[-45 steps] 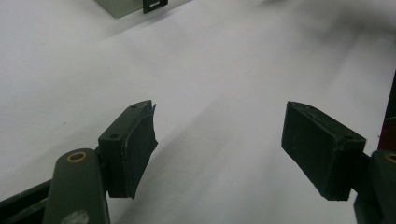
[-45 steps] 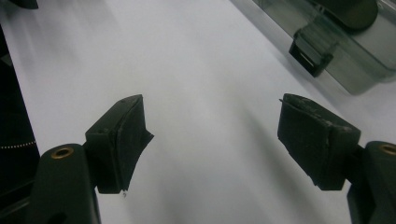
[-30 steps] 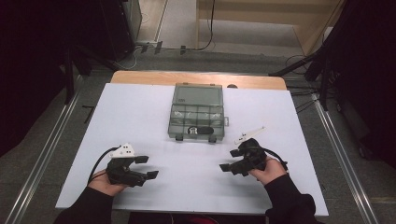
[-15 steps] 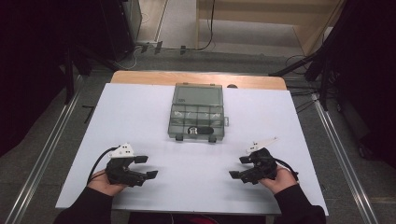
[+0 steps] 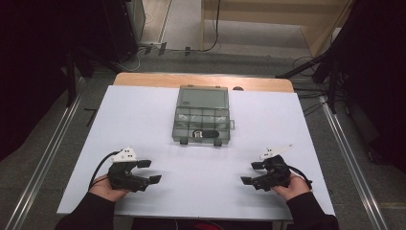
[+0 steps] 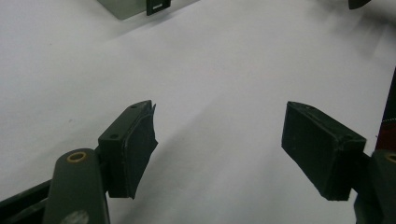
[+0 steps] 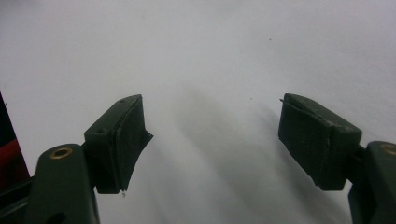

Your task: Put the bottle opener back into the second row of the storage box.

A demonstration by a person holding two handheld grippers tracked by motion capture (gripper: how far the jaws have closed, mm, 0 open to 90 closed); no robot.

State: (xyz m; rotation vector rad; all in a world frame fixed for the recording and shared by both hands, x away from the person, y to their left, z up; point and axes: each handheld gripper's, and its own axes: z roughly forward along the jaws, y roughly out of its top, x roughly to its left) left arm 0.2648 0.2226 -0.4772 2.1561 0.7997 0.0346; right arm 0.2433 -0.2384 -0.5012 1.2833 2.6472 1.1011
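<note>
Left claw (image 5: pixel 149 171) low over near-left part of white desk (image 5: pixel 143 110), jaws wide apart, nothing between them. Right claw (image 5: pixel 252 173) at near-right, jaws likewise wide, empty. Both point inward toward each other. Clear compartment box (image 5: pixel 202 114) lies flat at desk centre, lid closed, well apart from both claws, beyond them.

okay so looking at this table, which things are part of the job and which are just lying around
Part of the job: clear compartment box, closed; left gripper and right gripper, both open and empty.

Just around: white table top, cables on the floor, dark tool on the floor.
</note>
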